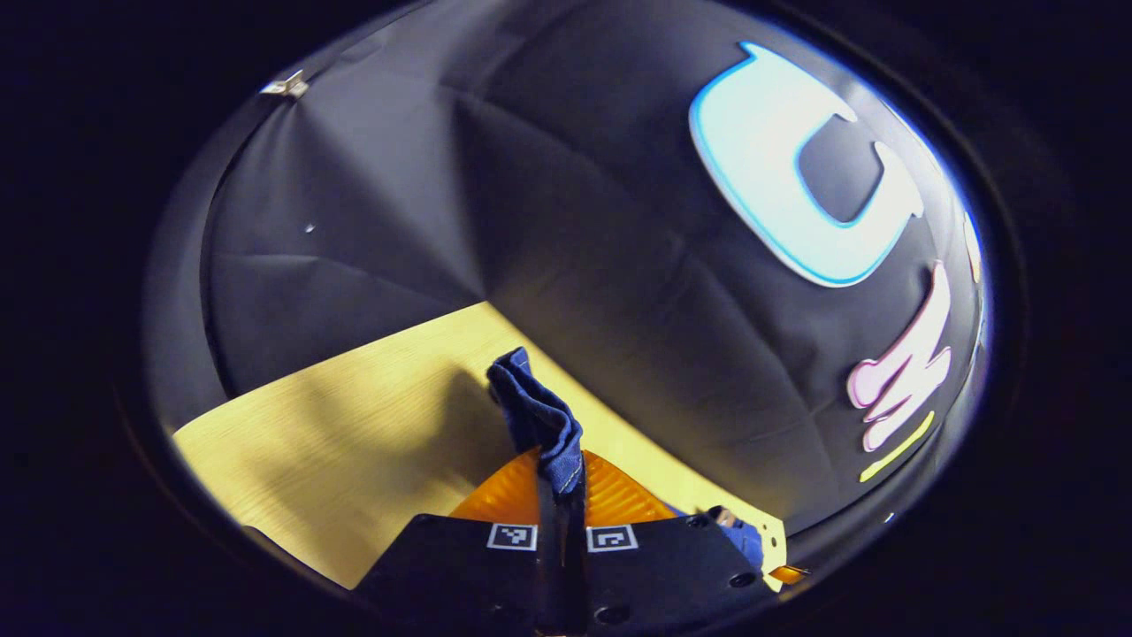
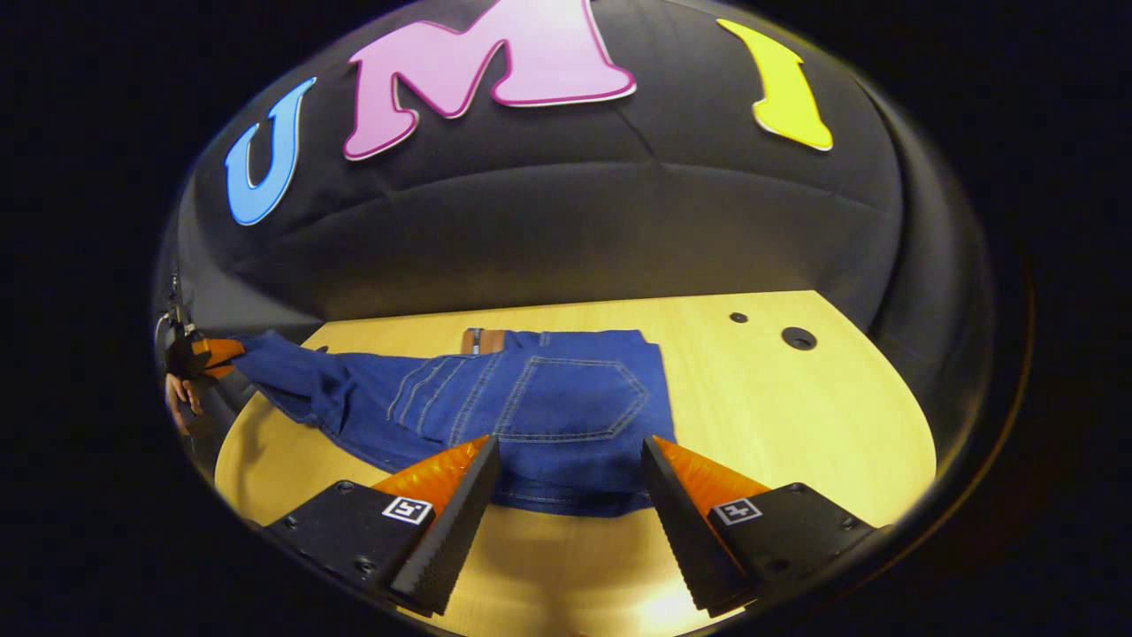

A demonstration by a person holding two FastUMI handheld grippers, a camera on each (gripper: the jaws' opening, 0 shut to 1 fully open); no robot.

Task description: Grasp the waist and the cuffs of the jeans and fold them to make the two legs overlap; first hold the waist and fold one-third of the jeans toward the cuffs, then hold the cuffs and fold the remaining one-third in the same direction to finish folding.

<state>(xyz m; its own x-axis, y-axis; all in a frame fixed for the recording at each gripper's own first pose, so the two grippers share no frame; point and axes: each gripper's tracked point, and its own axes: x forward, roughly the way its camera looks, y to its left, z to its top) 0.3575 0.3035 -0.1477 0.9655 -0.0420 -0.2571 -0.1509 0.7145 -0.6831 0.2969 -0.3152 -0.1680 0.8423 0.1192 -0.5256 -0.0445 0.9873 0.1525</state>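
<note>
The blue jeans [image 2: 539, 398] lie on the wooden table [image 2: 796, 416], waist and back pocket near the middle, legs running off to the left. My right gripper [image 2: 570, 456] is open just in front of the waist end, one finger to each side of it, touching nothing. At the far left the leg end is lifted off the table by my left gripper [image 2: 208, 354], with a hand behind it. In the left gripper view my left gripper [image 1: 561, 487] is shut on a bunched fold of the denim cuff [image 1: 535, 416], held above the table [image 1: 354, 433].
The black cloth wall [image 2: 575, 230] rises close behind the table. Two round holes [image 2: 799, 338] sit in the tabletop at the back right. Bare wood lies to the right of the jeans and in front of them.
</note>
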